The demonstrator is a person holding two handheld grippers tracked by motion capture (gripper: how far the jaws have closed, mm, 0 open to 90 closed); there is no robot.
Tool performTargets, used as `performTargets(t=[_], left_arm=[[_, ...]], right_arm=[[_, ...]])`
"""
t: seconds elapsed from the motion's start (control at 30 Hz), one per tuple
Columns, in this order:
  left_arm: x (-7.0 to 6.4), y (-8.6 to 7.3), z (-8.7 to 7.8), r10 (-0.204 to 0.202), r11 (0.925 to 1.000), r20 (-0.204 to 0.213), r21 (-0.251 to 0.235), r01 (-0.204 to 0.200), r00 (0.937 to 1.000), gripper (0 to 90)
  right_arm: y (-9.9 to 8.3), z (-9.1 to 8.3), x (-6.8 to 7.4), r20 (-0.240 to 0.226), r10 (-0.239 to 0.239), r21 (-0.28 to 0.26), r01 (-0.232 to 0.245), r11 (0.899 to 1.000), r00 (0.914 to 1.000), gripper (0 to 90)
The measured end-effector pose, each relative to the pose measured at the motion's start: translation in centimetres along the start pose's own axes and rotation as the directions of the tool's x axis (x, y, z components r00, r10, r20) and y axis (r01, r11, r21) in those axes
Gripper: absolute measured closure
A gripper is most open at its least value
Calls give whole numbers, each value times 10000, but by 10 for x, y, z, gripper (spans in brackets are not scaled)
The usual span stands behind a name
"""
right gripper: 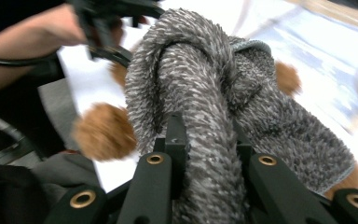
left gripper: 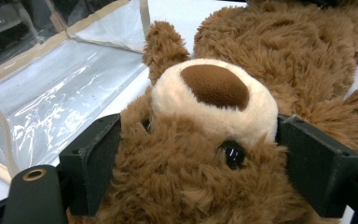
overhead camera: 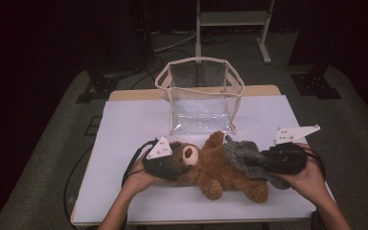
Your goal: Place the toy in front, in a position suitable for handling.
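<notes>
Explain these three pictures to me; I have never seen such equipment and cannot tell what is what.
A person sits at a white table, with a two-jawed tool in each hand. One picture looks down from above; the other two come from cameras riding on each tool. The left hand-held gripper clamps the head of a brown teddy bear lying on the table. The right hand-held gripper pinches a grey fuzzy cloth draped over the bear. Behind stands an open clear plastic bag.

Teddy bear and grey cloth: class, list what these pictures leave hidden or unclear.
- Teddy bear: high view, its lower body lies under the grey cloth.
- Bear's ears: left gripper view, cut off by the bottom edge.
- Cloth's gripped end: right gripper view, buried between the jaws.
- Clear bag: right gripper view, blurred.
</notes>
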State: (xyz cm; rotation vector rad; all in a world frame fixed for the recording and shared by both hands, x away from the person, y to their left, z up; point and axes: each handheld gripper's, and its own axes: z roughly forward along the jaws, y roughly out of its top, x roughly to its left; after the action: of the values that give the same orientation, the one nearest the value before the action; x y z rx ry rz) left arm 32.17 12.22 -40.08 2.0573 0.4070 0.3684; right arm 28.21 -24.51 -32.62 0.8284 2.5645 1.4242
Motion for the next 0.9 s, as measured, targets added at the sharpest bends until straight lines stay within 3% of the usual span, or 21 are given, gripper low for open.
performTargets(t=[0.17,0.27,0.4,0.47,0.53,0.67,0.8,0.9], left_arm=[[0,1,1,5,10000,-109,8,-5,9999,171],[0,1,1,-1,10000,-86,14,1,10000,171],[-1,3,-4,242,9996,-29,141,-241,9997,171],[0,4,-9,362,9991,14,209,-363,9993,170],[0,4,-12,283,9993,111,220,-286,9995,170],[3,-2,-15,-52,9994,449,350,36,9990,207],[1,-2,-12,-48,9992,590,399,24,9982,206],[0,-3,-13,-2,9988,630,494,-30,9980,189]], right_arm=[[22,29,16,-1090,-366,220,393,9990,9934,760],[22,54,22,-1173,-574,720,662,9952,9914,761],[14,68,22,-683,-767,1116,840,9902,9947,763],[5,67,19,-448,-709,1191,758,9900,9965,763],[-5,61,13,-611,-273,1004,334,9944,9978,765],[-28,40,2,-332,438,541,-420,9977,9985,764],[-49,24,-10,-139,1160,249,-1156,9930,9932,759],[-54,19,-19,-52,1394,152,-1393,9901,9902,758]])
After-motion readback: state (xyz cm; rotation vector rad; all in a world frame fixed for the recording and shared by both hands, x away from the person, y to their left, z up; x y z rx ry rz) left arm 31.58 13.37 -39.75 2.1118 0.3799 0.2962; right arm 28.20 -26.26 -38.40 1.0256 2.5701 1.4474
